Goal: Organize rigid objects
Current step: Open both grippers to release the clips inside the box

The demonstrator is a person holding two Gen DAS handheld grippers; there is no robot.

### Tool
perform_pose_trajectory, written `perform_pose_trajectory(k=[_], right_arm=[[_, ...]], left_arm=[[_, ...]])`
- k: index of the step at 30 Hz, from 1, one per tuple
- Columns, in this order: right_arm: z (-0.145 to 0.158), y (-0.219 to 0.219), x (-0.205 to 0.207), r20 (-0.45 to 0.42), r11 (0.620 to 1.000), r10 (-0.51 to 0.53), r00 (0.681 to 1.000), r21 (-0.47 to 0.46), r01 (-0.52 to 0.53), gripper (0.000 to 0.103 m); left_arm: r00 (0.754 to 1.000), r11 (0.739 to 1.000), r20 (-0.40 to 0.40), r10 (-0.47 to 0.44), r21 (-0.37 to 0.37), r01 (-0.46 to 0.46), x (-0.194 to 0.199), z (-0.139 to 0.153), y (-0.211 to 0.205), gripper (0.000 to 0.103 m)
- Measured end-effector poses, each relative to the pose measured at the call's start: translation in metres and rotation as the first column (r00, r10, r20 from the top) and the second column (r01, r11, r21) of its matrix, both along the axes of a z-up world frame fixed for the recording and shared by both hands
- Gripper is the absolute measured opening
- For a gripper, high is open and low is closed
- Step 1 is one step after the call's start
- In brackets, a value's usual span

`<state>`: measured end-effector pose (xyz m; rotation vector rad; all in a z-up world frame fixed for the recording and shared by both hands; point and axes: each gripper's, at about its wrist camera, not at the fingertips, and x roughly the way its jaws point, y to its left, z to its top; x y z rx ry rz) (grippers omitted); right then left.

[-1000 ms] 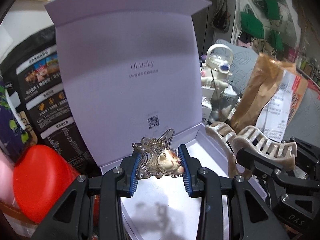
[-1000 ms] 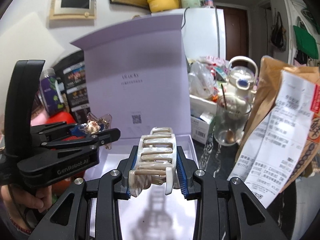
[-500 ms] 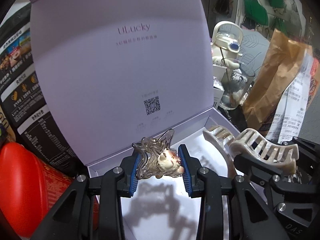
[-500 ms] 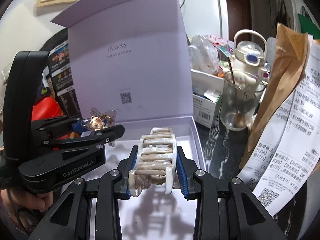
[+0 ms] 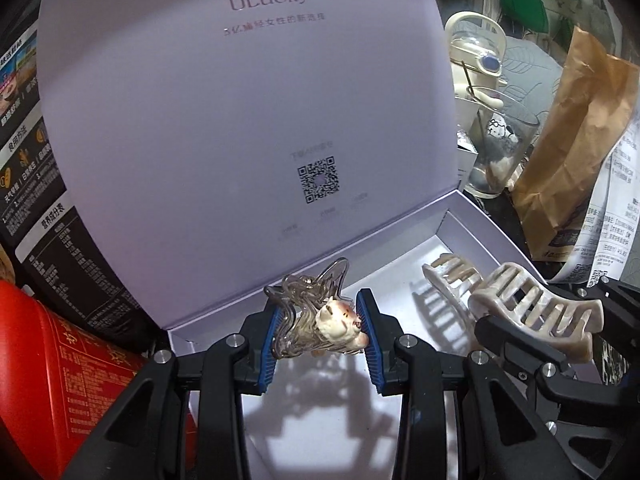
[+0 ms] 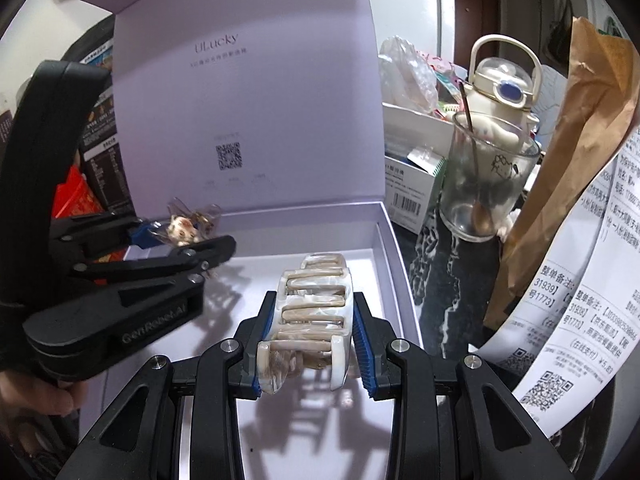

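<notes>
A lilac gift box (image 5: 472, 224) (image 6: 396, 248) stands open, its lid upright behind the white floor. My left gripper (image 5: 322, 334) (image 6: 182, 236) is shut on a small clear hair clip with a cream figurine (image 5: 320, 320) (image 6: 186, 226), held above the box's left half. To its right, my right gripper (image 6: 314, 344) (image 5: 532, 344) is shut on a large cream marbled claw clip (image 6: 312, 308) (image 5: 520, 304), held over the box's right half. Both clips cast shadows on the box floor and neither touches it.
A glass cup with a spoon (image 6: 484, 184) (image 5: 500, 148) and a cream bottle (image 6: 504, 84) stand right of the box. A brown paper bag with receipts (image 6: 580, 200) (image 5: 576, 152) rises further right. A red packet (image 5: 52, 380) and dark printed packages (image 5: 32, 184) crowd the left side.
Both grippers have come down and forward towards the open box with their clips still held. The box floor and lid now fill more of each view.
</notes>
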<state>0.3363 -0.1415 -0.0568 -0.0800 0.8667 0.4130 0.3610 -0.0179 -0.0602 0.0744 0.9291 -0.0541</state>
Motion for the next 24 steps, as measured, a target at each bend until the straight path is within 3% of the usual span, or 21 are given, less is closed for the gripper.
perform_pose_trajectory(k=[4, 7, 11, 12, 14, 15, 16, 24], right_arm=[[0.0, 0.0, 0.0, 0.005, 1.0, -0.007, 1.0, -0.014, 0.007, 0.037], [0.003, -0.002, -0.001, 0.023, 1.0, -0.018, 1.0, -0.022, 0.018, 0.055], [0.012, -0.007, -0.003, 0.038, 0.998, -0.044, 0.998, -0.035, 0.045, 0.064], [0.014, -0.009, -0.004, 0.044, 0.998, -0.052, 0.998, -0.036, 0.053, 0.064], [0.019, -0.014, -0.007, 0.054, 0.998, -0.062, 0.997, -0.029, 0.064, 0.065], [0.021, -0.016, -0.009, 0.055, 0.998, -0.064, 0.996, -0.024, 0.066, 0.065], [0.023, -0.017, -0.011, 0.055, 0.997, -0.068, 0.996, -0.023, 0.069, 0.065], [0.035, -0.033, -0.027, 0.072, 0.994, -0.106, 0.992, -0.011, 0.107, 0.066]], left_arm=[[0.999, 1.0, -0.03, 0.016, -0.005, -0.016, 0.004, -0.002, 0.002, 0.035], [0.999, 1.0, -0.05, 0.018, -0.003, -0.018, 0.007, -0.005, -0.001, 0.035], [0.997, 1.0, -0.078, 0.012, -0.025, -0.014, 0.011, -0.008, -0.003, 0.038], [0.997, 1.0, -0.075, 0.012, -0.025, -0.014, 0.011, -0.007, -0.004, 0.045], [0.998, 1.0, -0.062, 0.017, -0.025, -0.018, 0.011, -0.004, -0.004, 0.07], [0.999, 0.999, -0.052, 0.016, -0.03, -0.018, 0.01, -0.002, -0.004, 0.09], [0.999, 0.999, -0.042, 0.022, -0.027, -0.023, 0.008, -0.001, -0.005, 0.095], [1.0, 0.999, -0.001, 0.019, -0.042, -0.019, -0.002, 0.015, -0.009, 0.095]])
